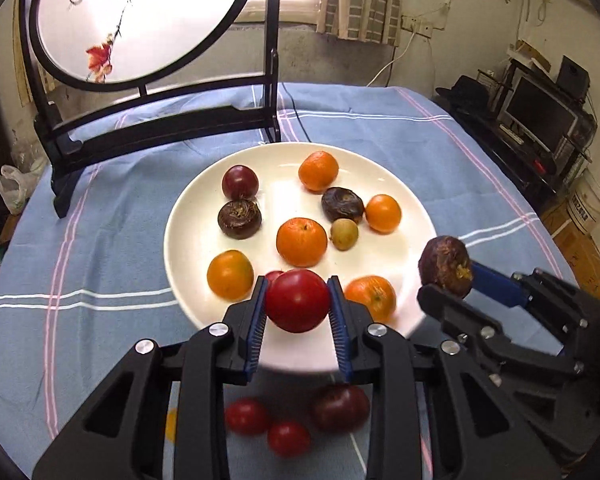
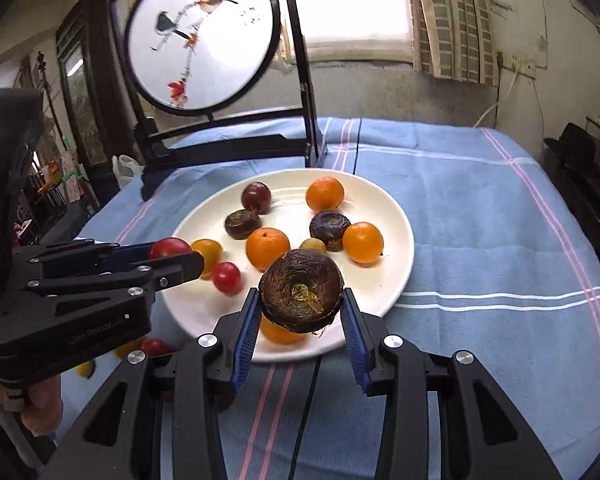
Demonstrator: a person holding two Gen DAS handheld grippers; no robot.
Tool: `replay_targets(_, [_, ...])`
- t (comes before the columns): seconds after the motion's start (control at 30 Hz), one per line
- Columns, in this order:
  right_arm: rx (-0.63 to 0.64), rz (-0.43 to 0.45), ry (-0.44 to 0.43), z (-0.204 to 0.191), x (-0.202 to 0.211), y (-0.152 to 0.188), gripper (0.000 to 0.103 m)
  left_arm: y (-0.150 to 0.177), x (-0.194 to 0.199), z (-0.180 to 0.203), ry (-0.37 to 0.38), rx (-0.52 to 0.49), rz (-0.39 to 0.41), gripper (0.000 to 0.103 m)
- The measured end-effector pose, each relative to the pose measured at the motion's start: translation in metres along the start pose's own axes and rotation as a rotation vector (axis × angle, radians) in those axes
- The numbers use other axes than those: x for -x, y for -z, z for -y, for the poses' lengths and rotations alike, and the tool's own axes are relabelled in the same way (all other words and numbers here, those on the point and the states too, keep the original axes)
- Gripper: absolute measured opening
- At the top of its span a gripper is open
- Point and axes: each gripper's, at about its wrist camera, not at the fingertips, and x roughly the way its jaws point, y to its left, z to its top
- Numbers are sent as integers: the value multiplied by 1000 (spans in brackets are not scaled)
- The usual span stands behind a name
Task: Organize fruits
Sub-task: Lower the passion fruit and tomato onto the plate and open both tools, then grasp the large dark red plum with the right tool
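Observation:
A white plate (image 1: 188, 240) (image 2: 396, 216) on the blue cloth holds several oranges, dark brown water chestnuts, a dark tomato and a small green fruit. My left gripper (image 1: 298, 300) is shut on a red tomato (image 1: 297, 300) above the plate's near rim; it shows in the right wrist view (image 2: 168, 258) at the plate's left edge. My right gripper (image 2: 300, 304) is shut on a dark brown water chestnut (image 2: 301, 291) above the plate's near rim; it shows in the left wrist view (image 1: 448, 280) at the plate's right edge.
Loose tomatoes (image 1: 288, 438) lie on the cloth (image 1: 112, 240) below my left gripper. A black-framed round painted screen (image 1: 140, 20) (image 2: 204, 36) stands behind the plate. A cable (image 2: 356, 148) runs across the cloth. Shelves with electronics (image 1: 540, 120) stand right of the table.

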Motion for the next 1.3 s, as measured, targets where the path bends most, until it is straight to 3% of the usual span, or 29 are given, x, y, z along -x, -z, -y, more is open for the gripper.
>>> replay_targets(0.17, [-31,-34,19,6,-35,-9,41,-14,-34,-9,-31,46,-33,29])
replay_targets(0.2, [-57,-30,9,9,-37,-10,47,-15,-39,-9,-36,51,-39,31])
replay_targets(0.3, [-133,-1,16,21,-39,-7,59,-16,-44,-14,-63,84,-38,52])
replay_targets(0.37, [-134,-25,-4,25,-41,-4,59,-15,-39,-16,-65,98,-31,71])
replay_targets(0.5, [-136,-26,-9,30,-33,-1,61,-8,-22,-21,-56,107,0,74])
replay_targets(0.57, [-137,-24,-14,30,-28,1,61,-2,-14,-21,-66,108,10,81])
replay_targets(0.8, [-103,-12,15,15,-8,17,64,40,15,-26,-40,113,21,82])
replay_targets(1.03, [28,-46,11,-19,10,49,67,84,40,-47,-110,92,69,88])
replay_targets(1.13, [97,-79,26,-34,12,62,68,93,44,-65,-98,120,61,88])
replay_targets(1.3, [159,-127,43,-52,10,80,68,102,53,-94,-142,148,127,88])
